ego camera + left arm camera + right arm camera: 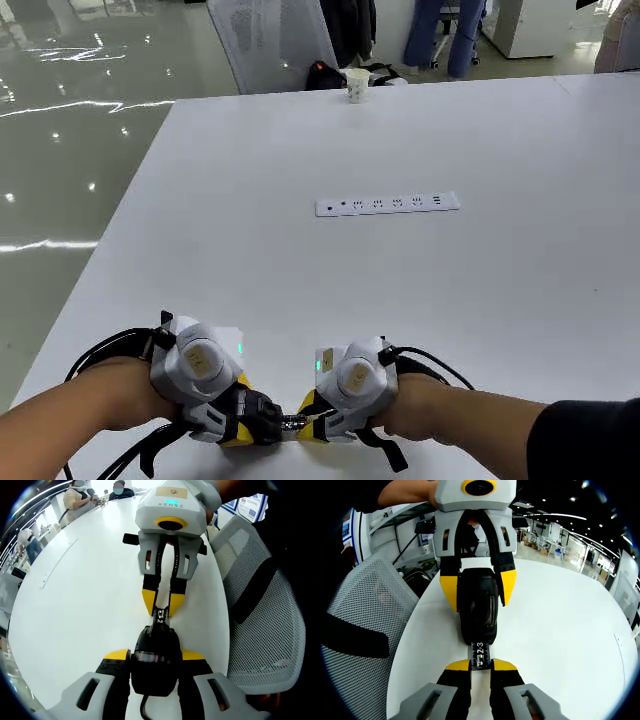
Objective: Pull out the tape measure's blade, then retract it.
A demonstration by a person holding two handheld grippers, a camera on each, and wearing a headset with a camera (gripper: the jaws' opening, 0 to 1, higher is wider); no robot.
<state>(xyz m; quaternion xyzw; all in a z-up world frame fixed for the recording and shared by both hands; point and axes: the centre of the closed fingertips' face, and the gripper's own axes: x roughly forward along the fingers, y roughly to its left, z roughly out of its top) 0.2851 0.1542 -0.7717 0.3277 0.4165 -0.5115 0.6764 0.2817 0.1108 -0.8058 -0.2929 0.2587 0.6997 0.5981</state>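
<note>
Your left gripper [155,654] has its fingers [117,655] clenched on the black tape measure [155,672], low at 6 o'clock over the white desk [400,290] in the head view. Your right gripper [481,665] faces it from 3 o'clock. Its fingers are shut almost together, pinching the short pulled-out blade [480,652], with the case at their 12 o'clock.

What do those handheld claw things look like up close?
The left gripper and right gripper match: white housings, grey-and-black jaws with yellow tips, and black cables trailing off. Each has a small teal light. The right arm wears a dark sleeve.
</note>
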